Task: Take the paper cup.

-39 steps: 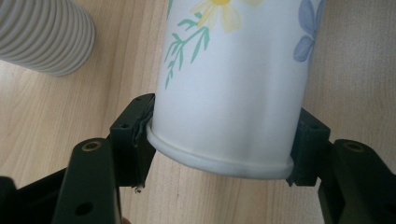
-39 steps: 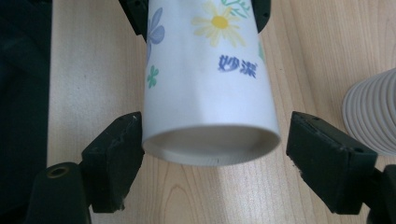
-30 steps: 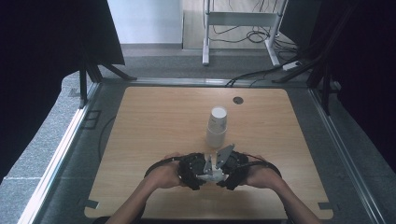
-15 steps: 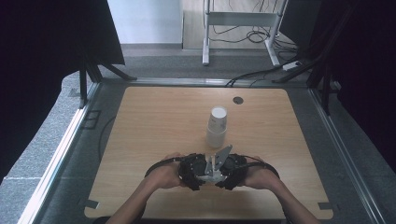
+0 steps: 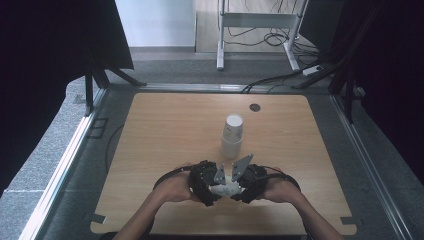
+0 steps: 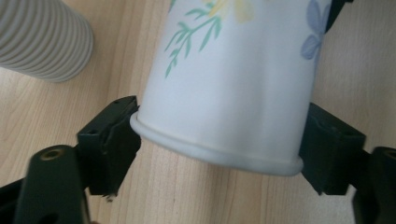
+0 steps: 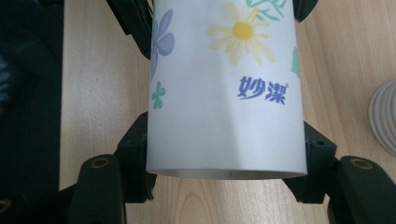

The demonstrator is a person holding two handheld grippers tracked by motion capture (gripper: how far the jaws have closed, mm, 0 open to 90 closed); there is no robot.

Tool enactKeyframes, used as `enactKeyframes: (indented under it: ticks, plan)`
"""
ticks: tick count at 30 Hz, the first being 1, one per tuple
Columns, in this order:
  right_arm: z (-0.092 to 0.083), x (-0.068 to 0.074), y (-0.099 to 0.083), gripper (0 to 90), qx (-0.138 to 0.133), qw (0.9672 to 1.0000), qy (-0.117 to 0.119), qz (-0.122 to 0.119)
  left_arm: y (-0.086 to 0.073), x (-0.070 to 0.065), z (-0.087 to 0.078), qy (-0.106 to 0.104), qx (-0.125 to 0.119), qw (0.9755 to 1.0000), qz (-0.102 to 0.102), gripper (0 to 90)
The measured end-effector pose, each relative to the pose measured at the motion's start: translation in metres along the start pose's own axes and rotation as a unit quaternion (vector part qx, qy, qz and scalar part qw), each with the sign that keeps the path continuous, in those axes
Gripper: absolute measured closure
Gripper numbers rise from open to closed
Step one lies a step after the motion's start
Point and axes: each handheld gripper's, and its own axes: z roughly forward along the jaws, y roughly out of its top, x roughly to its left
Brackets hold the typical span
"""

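Wooden table, pale grain, rounded corners, a small dark round grommet near its far edge; grey carpet floor and a white metal frame beyond. Stack of ribbed white paper cups, upside down at mid-table, just beyond both grippers and apart from them; seen as a corrugated wall at the upper left of the left gripper view and at the right edge of the right gripper view. Flowered paper cup, lying level between the two grippers above the near part of the table: smooth white wall, printed yellow daisy, blue-violet petals, green sprigs, blue lettering. Right gripper clamped across the cup's base end, pads pressed to both sides. Left gripper at the rolled-rim mouth end, jaws just opened, standing beside the rim on either side, grip released.
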Motion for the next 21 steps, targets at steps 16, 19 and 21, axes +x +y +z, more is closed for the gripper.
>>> enactKeyframes:
  ticks: [16, 19, 21]
  plan:
    - [-0.022, 0.0, -0.016, 37.0, -0.088, 0.9961, -0.002, 0.013, -0.023, 0.005, -0.022, -0.042, -0.164, 0.9835, -0.064, 14.4]
    - [-0.023, 0.0, -0.02, 37.0, -0.103, 0.9946, -0.002, 0.012, -0.027, 0.004, -0.023, -0.044, -0.185, 0.979, -0.073, 14.4]
    - [-0.024, 0.001, -0.022, 37.0, -0.112, 0.9937, -0.003, 0.01, -0.029, 0.005, -0.023, -0.047, -0.197, 0.9763, -0.075, 14.4]
